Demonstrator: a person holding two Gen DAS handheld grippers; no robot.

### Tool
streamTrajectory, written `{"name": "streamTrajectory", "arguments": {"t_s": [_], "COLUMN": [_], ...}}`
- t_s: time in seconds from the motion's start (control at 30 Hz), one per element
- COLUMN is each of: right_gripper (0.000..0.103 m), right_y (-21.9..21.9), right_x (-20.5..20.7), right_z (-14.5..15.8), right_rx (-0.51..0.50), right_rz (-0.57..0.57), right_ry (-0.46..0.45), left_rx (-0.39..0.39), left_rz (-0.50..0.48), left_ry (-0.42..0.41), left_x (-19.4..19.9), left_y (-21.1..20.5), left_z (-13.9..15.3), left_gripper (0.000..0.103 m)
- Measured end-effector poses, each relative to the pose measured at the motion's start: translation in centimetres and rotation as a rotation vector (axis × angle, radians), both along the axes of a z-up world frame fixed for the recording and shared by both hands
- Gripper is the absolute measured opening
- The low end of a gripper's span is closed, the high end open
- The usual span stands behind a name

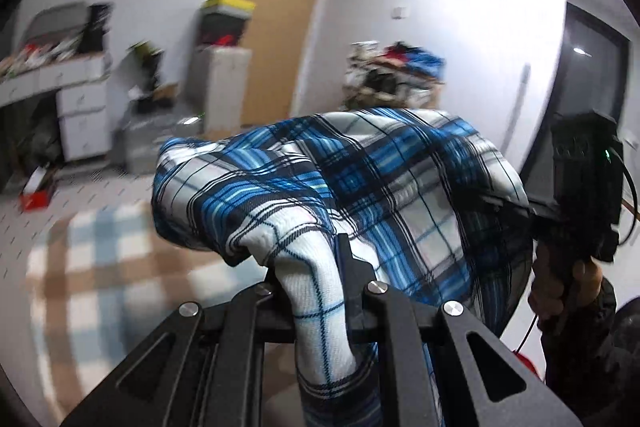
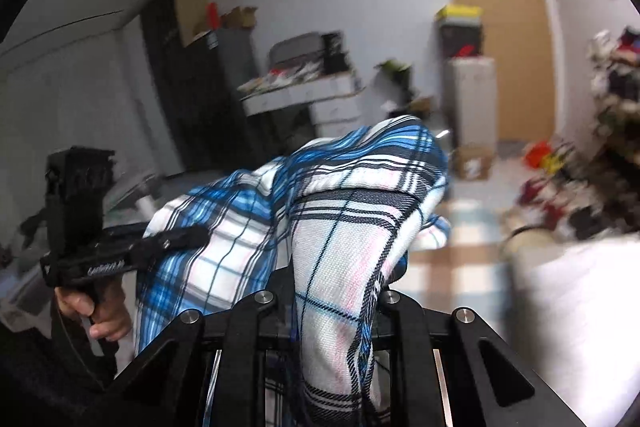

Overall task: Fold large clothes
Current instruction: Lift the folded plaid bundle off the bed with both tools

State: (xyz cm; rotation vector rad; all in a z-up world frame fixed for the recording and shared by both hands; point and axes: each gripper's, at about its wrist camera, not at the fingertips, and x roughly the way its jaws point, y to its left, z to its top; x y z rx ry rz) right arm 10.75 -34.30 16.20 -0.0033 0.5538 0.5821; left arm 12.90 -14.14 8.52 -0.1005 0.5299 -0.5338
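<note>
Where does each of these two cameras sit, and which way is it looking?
Left wrist: on the left tool, looking along it at the plaid garment it pinches; the person's right hand shows.
Right wrist: on the right tool, clamped on the same garment; the left hand shows.
Shared: the garment, wooden door, checked rug.

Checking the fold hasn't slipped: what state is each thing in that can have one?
Left gripper: shut on the plaid garment.
Right gripper: shut on the plaid garment.
Plaid garment: bunched, lifted off the floor, draped over both grippers.
Wooden door: closed.
Checked rug: lying flat on the floor.
</note>
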Motion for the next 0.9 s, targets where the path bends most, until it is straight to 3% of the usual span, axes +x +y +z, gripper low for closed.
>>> {"name": "streamTrajectory", "arguments": {"t_s": [0.13, 0.23, 0.4, 0.5, 0.57, 0.6, 0.63, 0.67, 0.7, 0.73, 0.8, 0.83, 0.87, 0.9], "right_gripper": [0.018, 0.018, 0.019, 0.030, 0.064, 0.064, 0.056, 0.048, 0.048, 0.050, 0.057, 0.065, 0.075, 0.078], "right_y": [-4.8, -12.0, -18.8, -22.9, -25.4, -26.8, -26.8, -27.9, -29.6, -30.0, -30.0, -30.0, -30.0, -29.8], "right_x": [1.4, 3.9, 7.2, 10.5, 13.0, 13.5, 13.5, 13.9, 12.1, 10.1, 6.5, 6.5, 4.2, -0.6], "right_z": [3.0, 5.1, 2.9, -1.9, -7.1, -9.5, -9.5, -11.7, -13.3, -12.7, -11.3, -11.3, -10.8, -9.8], "right_rx": [-0.036, -0.085, -0.239, -0.306, -0.375, -0.407, -0.407, -0.427, -0.318, -0.254, -0.208, -0.208, -0.177, -0.067], "right_rz": [-0.114, -0.285, -0.408, -0.489, -0.587, -0.633, -0.633, -0.678, -0.706, -0.704, -0.713, -0.713, -0.719, -0.733], "right_ry": [-0.040, -0.045, 0.040, 0.168, 0.282, 0.357, 0.357, 0.436, 0.458, 0.400, 0.323, 0.323, 0.281, 0.208], "left_rx": [-0.027, -0.039, 0.004, 0.075, 0.096, 0.096, 0.083, 0.080, 0.086, 0.074, -0.005, -0.082, -0.136, -0.188], "left_rz": [-0.136, -0.217, -0.347, -0.405, -0.417, -0.436, -0.467, -0.483, -0.481, -0.482, -0.498, -0.515, -0.521, -0.525], "left_ry": [-0.030, -0.022, 0.039, 0.126, 0.205, 0.241, 0.275, 0.290, 0.290, 0.288, 0.317, 0.354, 0.382, 0.407], "left_x": [3.2, 5.2, 7.6, 9.1, 10.4, 10.8, 11.1, 11.1, 10.9, 11.0, 11.2, 11.6, 11.9, 11.9], "left_y": [-7.1, -11.8, -20.4, -25.3, -26.7, -27.1, -26.9, -26.3, -25.1, -24.0, -21.0, -19.1, -17.7, -16.8], "left_z": [2.0, 2.5, 0.7, -3.2, -6.2, -7.3, -8.5, -9.3, -9.9, -9.9, -9.9, -10.0, -10.0, -10.0], "left_gripper": [0.009, 0.009, 0.009, 0.009, 0.010, 0.013, 0.022, 0.027, 0.040, 0.052, 0.061, 0.064, 0.067, 0.069]}}
